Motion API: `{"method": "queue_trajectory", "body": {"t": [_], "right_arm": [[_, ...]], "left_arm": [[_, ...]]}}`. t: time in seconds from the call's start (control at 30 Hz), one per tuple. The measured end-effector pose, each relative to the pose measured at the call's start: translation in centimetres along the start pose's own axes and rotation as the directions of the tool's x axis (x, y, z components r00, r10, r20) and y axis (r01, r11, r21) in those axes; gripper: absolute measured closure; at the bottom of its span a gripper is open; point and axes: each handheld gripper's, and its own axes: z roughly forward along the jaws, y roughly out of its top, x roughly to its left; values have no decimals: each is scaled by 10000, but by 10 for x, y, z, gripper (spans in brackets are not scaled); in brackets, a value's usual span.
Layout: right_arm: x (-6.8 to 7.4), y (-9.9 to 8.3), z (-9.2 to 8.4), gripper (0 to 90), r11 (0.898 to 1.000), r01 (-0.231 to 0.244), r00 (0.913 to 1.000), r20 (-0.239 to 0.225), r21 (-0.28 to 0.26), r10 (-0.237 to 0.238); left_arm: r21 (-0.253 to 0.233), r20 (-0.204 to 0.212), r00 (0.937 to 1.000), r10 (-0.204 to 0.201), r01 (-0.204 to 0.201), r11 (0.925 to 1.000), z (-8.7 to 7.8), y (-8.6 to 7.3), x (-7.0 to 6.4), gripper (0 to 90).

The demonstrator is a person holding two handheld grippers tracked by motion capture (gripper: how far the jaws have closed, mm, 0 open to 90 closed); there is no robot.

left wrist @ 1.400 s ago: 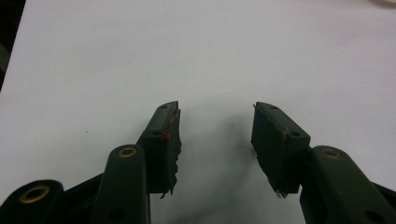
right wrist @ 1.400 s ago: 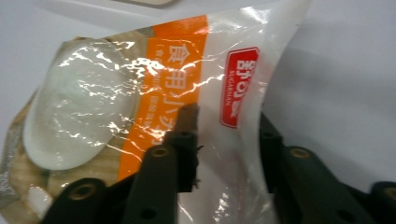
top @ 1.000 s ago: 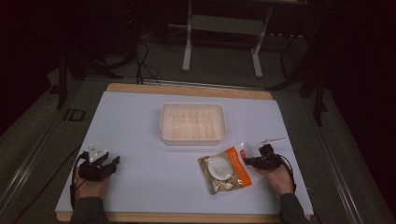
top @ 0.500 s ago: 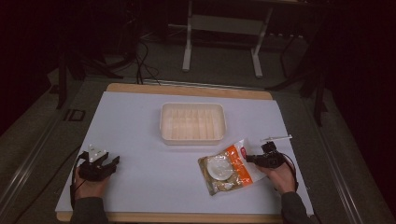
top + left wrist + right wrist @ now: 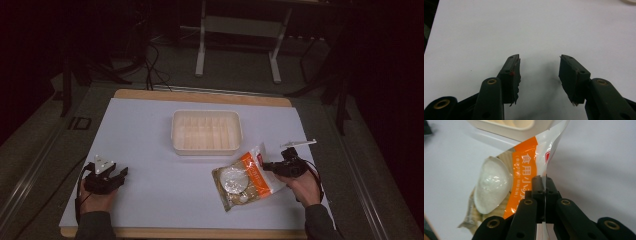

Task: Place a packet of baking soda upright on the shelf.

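A white sheet (image 5: 160,150) is covering the desk (image 5: 200,96), leaving a strip of wood showing along the far and near edges. A cream tray (image 5: 207,132) is sitting near the middle of the sheet, toward the far side, with open white surface lying wide to its left and in front of it.

The left gripper (image 5: 119,173) is resting near the front left corner of the sheet, held in the person's left hand (image 5: 96,197). In the left gripper view its fingers (image 5: 512,72) are standing spread apart over bare sheet, holding nothing.

The bag (image 5: 245,177), clear plastic with an orange band and a pale round lump inside, is lying on the sheet just in front of the tray's right end, close to the sheet's right edge. The right gripper (image 5: 266,166), held in the right hand (image 5: 304,186), is meeting the bag at its right side. In the right gripper view its fingers (image 5: 537,186) are pressing together on the thin clear edge of the bag (image 5: 524,175), beside the orange band, with the tray (image 5: 511,127) just beyond.
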Motion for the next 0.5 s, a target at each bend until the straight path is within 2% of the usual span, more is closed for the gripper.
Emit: {"method": "queue_trajectory", "body": {"t": [0.23,0.4,0.5], "right_arm": [[16,11,-11,900,9987,419,9986,-321,-281,-428],[24,17,-16,900,9975,525,9960,-698,-464,-557],[31,21,-15,900,9959,777,9948,-631,-467,-805]], "left_arm": [[0,2,10000,-14,14,10000,0,0,0,514],[-12,7,10000,-22,22,10000,0,0,0,514],[-14,-2,10000,-33,33,10000,0,0,0,514]]}}
